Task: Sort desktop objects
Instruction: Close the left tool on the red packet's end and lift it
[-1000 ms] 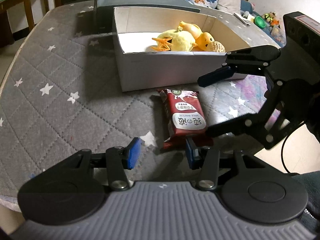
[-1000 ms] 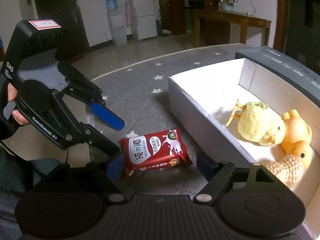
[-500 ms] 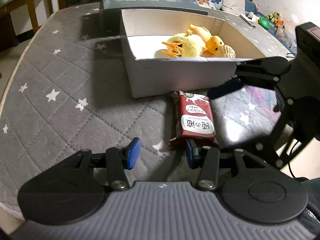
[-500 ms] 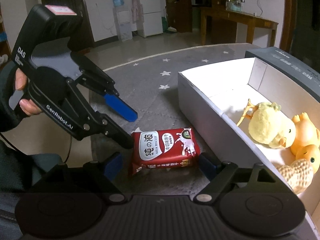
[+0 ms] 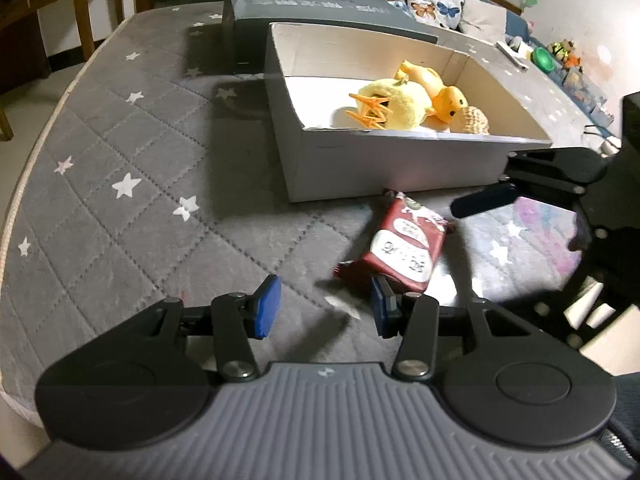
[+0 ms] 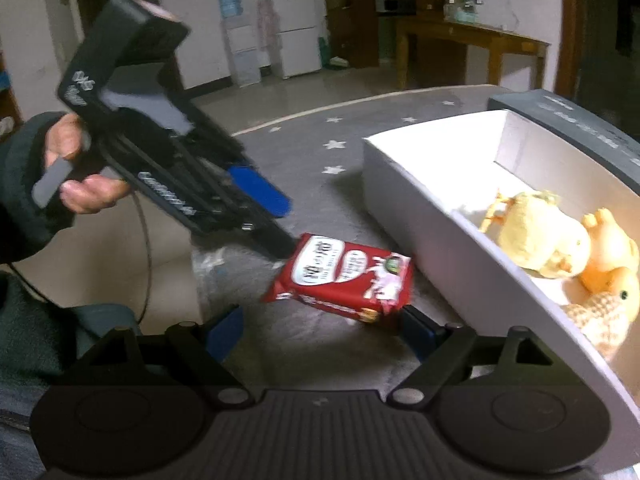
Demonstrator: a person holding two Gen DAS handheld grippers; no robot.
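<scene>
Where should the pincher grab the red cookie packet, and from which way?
Best guess: pinch the red packet across its narrow width, on the long edges, coming down from above. It looks flat and oblong with one end tipped up, beside the white box, and the open right gripper already sits on either side of it.

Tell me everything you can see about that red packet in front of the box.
The red packet is a glossy sealed snack wrapper with a white label, Chinese writing and crimped ends. It is tilted, one end raised off the grey starred cloth, just short of the white box. A finger of the left hand-held gripper appears to touch its lower edge.
</scene>
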